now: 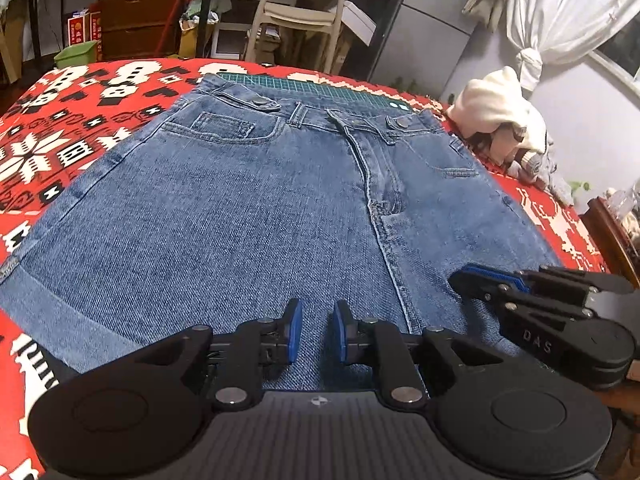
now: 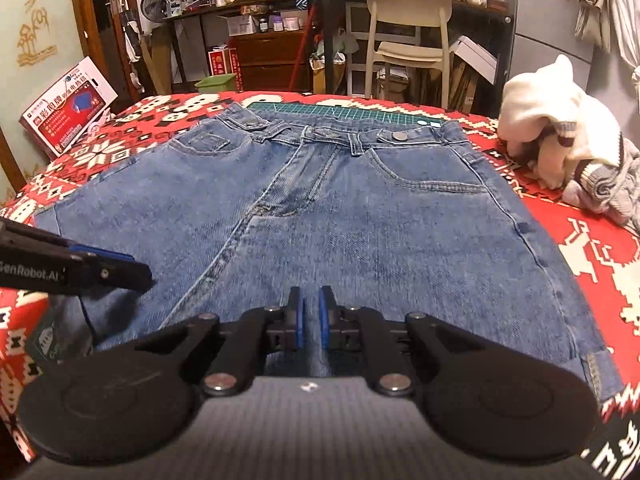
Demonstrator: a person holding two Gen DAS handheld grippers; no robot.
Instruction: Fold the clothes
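Blue denim jeans lie flat, front side up, on a red patterned tablecloth, with the waistband at the far side. My left gripper hovers low over the near part of the left leg, open by a small gap, with only flat denim showing between its blue pads. Over the right leg, my right gripper is open by a narrower gap. Each gripper shows in the other's view: the right gripper from the side, and the left gripper reaching in from the left.
A heap of white and grey knitwear lies on the table to the right of the jeans. A green cutting mat pokes out under the waistband. A red and white box stands at the left edge. Beyond the table stands a chair.
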